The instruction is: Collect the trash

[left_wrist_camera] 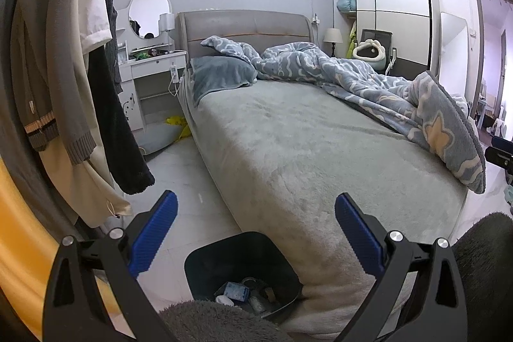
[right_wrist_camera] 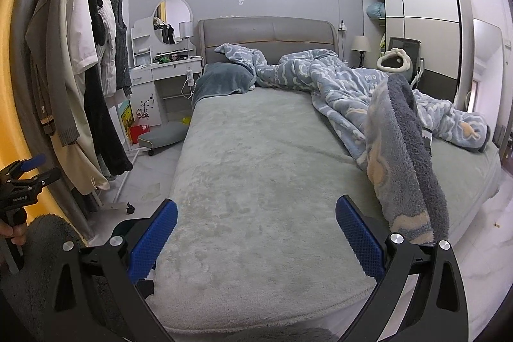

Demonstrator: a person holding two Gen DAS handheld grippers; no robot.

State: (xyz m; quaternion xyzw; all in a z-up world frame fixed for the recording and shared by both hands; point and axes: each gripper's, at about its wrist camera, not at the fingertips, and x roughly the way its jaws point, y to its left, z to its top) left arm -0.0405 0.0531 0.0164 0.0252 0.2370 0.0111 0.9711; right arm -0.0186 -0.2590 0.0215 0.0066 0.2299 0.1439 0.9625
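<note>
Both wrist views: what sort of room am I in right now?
A lived-in bedroom, by the look of it: an unmade bed with a rumpled blue quilt, a white dressing table with a round mirror, and clothes hanging on a rack. A dark bin holding some trash sits by the bed's foot.

The bed is showing a pale grey-green plush cover, its headboard grey. The duvet is wearing blue with white swirls and cream shapes. The pillow is looking dusty blue. The trash bin is showing dark teal. The fingers are showing ribbed blue pads on black.
</note>
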